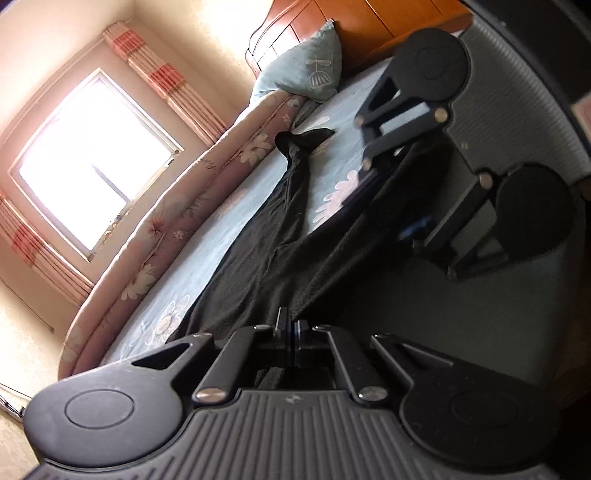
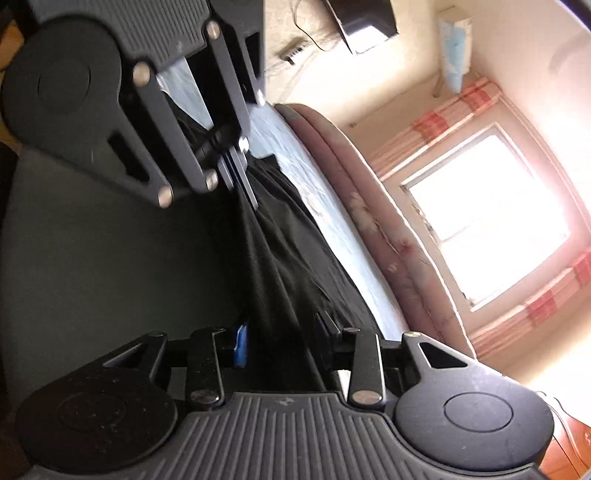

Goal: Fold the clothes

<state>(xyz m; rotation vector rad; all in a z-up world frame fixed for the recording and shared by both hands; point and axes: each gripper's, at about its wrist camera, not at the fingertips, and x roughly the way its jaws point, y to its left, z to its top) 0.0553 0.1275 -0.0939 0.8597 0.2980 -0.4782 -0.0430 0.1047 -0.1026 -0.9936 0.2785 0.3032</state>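
Observation:
A black garment (image 1: 280, 236) lies stretched across a bed's light blue flowered sheet (image 1: 332, 155), one narrow end reaching toward the pillow. At the bottom of the left wrist view my left gripper (image 1: 291, 326) is shut on the garment's near edge. It also shows at the top left of the right wrist view, as the left gripper (image 2: 236, 173) pinching the cloth. My right gripper (image 2: 282, 336) stands open, with the black garment (image 2: 288, 258) running between its fingers without being pressed. From the left wrist view, the right gripper (image 1: 388, 206) sits close by, over the same cloth.
A rolled pink floral quilt (image 1: 177, 221) lines the bed's far edge below a bright window (image 1: 92, 158) with striped curtains. A pale blue pillow (image 1: 314, 70) leans on the wooden headboard (image 1: 369, 22). The two grippers are close together.

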